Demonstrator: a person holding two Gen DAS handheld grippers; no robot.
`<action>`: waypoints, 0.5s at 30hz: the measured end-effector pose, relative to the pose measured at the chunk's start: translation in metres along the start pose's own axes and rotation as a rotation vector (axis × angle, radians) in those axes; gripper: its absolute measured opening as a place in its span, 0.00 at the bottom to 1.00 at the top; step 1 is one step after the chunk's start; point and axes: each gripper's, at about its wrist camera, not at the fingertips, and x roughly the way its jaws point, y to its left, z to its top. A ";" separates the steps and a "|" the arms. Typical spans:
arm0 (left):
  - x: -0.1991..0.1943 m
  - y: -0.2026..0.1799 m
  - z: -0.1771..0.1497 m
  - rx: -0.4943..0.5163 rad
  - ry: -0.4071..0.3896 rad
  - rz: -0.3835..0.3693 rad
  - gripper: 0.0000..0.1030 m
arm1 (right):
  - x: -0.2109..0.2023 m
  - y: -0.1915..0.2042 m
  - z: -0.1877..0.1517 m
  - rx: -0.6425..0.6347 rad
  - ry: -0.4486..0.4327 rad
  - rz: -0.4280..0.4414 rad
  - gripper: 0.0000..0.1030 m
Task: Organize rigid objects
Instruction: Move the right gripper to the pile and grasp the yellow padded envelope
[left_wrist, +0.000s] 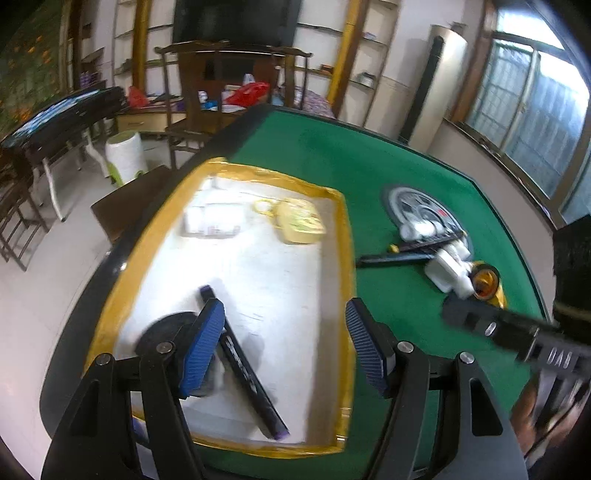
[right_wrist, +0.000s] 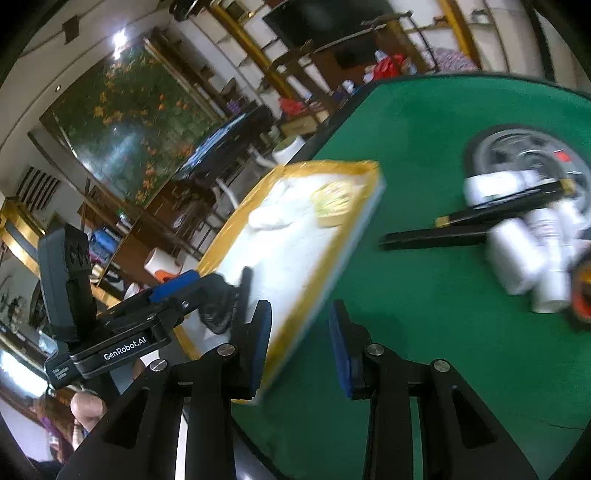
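Rigid objects are partly sorted: the white, yellow-rimmed tray (left_wrist: 343, 236) on the green felt table (left_wrist: 369, 162) holds a black marker pen (left_wrist: 247, 373), yellow case (left_wrist: 301, 221) and white box (left_wrist: 210, 221). Black sticks (left_wrist: 399, 256) and white bottles (left_wrist: 448, 271) remain outside. Left gripper (left_wrist: 284, 347) and right gripper (right_wrist: 299, 343) both hang released, empty.

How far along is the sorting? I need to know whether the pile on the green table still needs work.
Partly done. The yellow-rimmed tray already holds a black pen, a yellow case, a clear box and a dark round thing under the left tongs. Nothing is in hand: both the left and right tongs are open and empty. Left on the felt: black sticks, white pieces, a yellow-orange wheel.
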 end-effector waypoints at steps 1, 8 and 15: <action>0.000 -0.008 -0.002 0.018 0.002 -0.009 0.66 | -0.016 -0.012 0.000 -0.011 -0.026 -0.036 0.28; 0.005 -0.061 -0.010 0.108 0.011 -0.065 0.66 | -0.094 -0.108 0.018 0.069 -0.156 -0.323 0.45; 0.018 -0.103 -0.019 0.202 0.062 -0.070 0.66 | -0.096 -0.191 0.032 0.208 -0.143 -0.398 0.45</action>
